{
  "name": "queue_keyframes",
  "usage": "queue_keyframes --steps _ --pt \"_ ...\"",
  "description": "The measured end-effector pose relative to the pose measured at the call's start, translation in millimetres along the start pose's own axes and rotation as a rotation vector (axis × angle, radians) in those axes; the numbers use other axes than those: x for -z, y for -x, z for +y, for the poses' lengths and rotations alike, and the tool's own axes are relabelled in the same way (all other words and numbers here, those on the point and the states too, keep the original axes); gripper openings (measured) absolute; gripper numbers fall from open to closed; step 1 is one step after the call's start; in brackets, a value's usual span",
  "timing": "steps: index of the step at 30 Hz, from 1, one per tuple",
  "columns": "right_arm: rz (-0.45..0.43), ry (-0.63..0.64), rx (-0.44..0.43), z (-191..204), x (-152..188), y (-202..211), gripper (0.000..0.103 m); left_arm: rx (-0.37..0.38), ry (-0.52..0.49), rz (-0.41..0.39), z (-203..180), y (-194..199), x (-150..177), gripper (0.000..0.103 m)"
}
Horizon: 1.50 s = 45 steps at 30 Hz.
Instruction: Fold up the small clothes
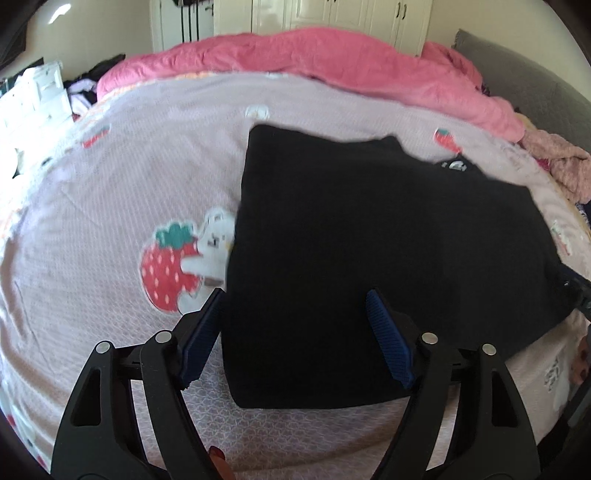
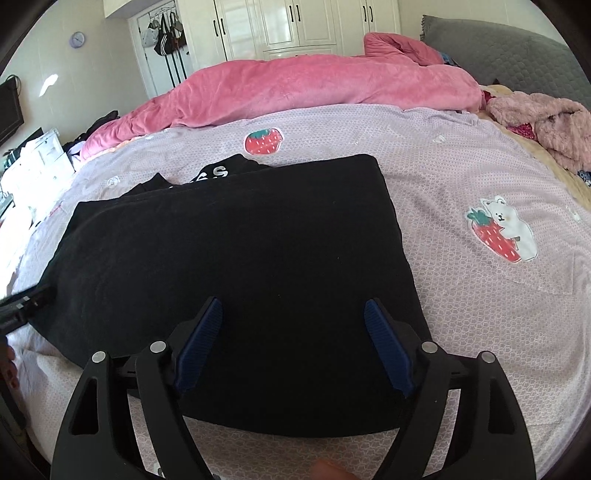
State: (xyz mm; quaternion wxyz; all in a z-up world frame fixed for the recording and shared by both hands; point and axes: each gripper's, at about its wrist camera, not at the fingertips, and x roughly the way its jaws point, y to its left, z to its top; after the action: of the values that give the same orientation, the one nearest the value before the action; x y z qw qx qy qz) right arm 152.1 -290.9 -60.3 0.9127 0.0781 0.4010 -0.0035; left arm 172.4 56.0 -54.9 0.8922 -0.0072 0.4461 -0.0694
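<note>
A bed fills both views, covered by a lilac sheet (image 1: pixel 110 177) (image 2: pixel 461 166) printed with strawberries and white bears. Along its far side lies a rumpled pink duvet (image 1: pixel 332 59) (image 2: pixel 314 85). A grey headboard (image 1: pixel 517 81) (image 2: pixel 509 51) rises at the right end, and a fuzzy pink garment (image 1: pixel 565 166) (image 2: pixel 546 122) is bunched on the bed just below it. White wardrobes (image 1: pixel 332 14) (image 2: pixel 295 22) stand behind the bed; in the right wrist view bags (image 2: pixel 166 33) hang on a rack beside them and a small round clock (image 2: pixel 77 38) is on the wall. White clutter sits off the left end of the bed, too blurred to name.

The black garment (image 1: pixel 388 240) (image 2: pixel 240 266) lies flat on the sheet, near the bed's front edge, folded into a rough rectangle. A lower layer pokes out at its far edge, showing white letters (image 2: pixel 214 172) in the right wrist view and a small white mark (image 1: pixel 458 166) in the left one.

The left gripper (image 1: pixel 295 295) is spread wide over the garment's near left corner: its right finger is above the cloth, its left finger just off the cloth's edge, over the sheet. It grips nothing.

The right gripper (image 2: pixel 293 304) is spread wide too, both fingers over the garment's near right part, with nothing pinched.

No containers are in view.
</note>
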Motion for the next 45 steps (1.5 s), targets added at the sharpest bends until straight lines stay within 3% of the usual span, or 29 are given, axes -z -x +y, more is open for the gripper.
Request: queue_keyframes --steps 11,12,13,20,23,36,45 --pt "-0.059 -0.024 -0.044 2.9 2.3 21.2 0.079 0.016 0.006 -0.01 2.2 7.2 -1.1 0.075" --pt "-0.064 -0.022 -0.049 4.7 3.1 23.9 0.083 0.016 0.005 -0.011 2.5 8.0 -1.5 0.075" --pt "-0.07 -0.021 -0.053 6.9 4.0 26.7 0.095 0.019 0.005 -0.011 2.7 9.0 -2.1 0.076" --pt "-0.11 0.031 -0.09 31.7 10.1 45.5 0.095 0.043 0.027 -0.045 6.9 21.9 -6.9 0.085" --pt "-0.117 0.076 -0.094 48.4 13.1 50.3 0.095 0.037 0.04 -0.058 10.5 25.1 -9.2 0.092" --pt "-0.111 0.281 -0.145 138.9 29.0 49.4 0.096 -0.025 0.157 -0.117 51.6 37.5 -21.5 0.093" --pt "-0.131 0.43 -0.13 192.9 35.8 48.7 0.096 -0.076 0.186 -0.143 71.1 44.3 -26.0 0.093"
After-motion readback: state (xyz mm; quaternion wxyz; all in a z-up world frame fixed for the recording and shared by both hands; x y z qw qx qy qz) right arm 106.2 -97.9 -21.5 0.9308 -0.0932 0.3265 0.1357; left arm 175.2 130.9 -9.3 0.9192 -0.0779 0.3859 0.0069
